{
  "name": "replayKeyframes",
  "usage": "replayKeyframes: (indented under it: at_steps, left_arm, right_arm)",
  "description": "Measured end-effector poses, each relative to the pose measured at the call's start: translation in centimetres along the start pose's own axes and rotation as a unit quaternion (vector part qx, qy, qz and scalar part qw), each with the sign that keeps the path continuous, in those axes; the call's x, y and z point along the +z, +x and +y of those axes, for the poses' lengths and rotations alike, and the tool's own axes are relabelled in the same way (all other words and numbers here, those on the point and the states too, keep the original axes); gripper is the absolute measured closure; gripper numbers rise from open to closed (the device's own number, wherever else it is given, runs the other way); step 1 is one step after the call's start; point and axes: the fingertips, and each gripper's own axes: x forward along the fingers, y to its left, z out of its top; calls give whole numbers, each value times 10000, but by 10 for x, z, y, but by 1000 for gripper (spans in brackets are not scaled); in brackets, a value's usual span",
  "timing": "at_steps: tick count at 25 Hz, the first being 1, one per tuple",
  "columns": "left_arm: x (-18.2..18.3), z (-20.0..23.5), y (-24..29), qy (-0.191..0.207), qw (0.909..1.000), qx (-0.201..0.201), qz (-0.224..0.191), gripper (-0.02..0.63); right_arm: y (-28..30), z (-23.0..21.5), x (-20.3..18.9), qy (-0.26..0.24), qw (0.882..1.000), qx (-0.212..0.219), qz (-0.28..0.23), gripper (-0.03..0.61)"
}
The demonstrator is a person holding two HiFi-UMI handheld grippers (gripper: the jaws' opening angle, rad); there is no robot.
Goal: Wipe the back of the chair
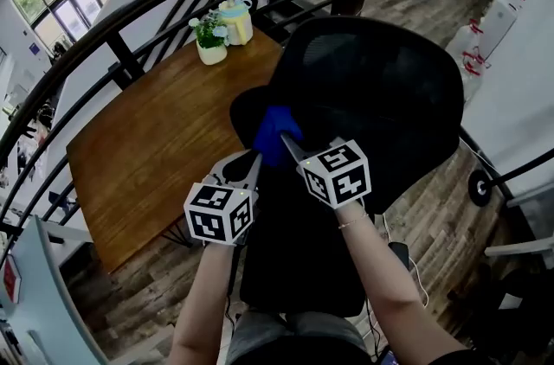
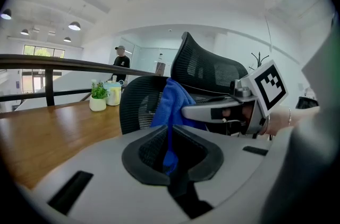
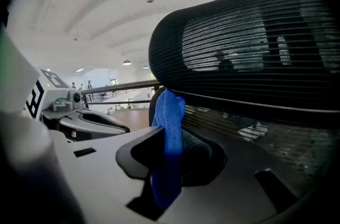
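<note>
Up against the black mesh chair [image 1: 372,95], on the side nearest the worktop [image 1: 147,156], a blue cloth [image 1: 275,132] is bunched between the two grippers. The left gripper [image 2: 170,146] has its fingers [image 2: 146,151] clenched on the cloth's hanging lower part. The right gripper [image 3: 167,156] has its fingers [image 3: 141,156] clamped on another fold, so both tips sit near each other with the cloth shared between them. Wiping looks to be in hand or just starting, though I cannot tell whether the cloth actually presses on the mesh. The next move calls for both grippers to drag the cloth across the back together, grips tight enough that it does not slip free.
</note>
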Motion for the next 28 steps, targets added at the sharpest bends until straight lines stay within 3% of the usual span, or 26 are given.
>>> replayKeyframes:
  at_steps: [15,28]
  left_arm:
    - [5,-75,46,274,9966,-770,136,581]
    - [1,-148,87,574,9850,-1589,359,581]
  right_arm:
    - [-65,-59,-27,334,9969,-705,-59,486]
    - [-137,-121,-52,691,9846,-1597,-155,485]
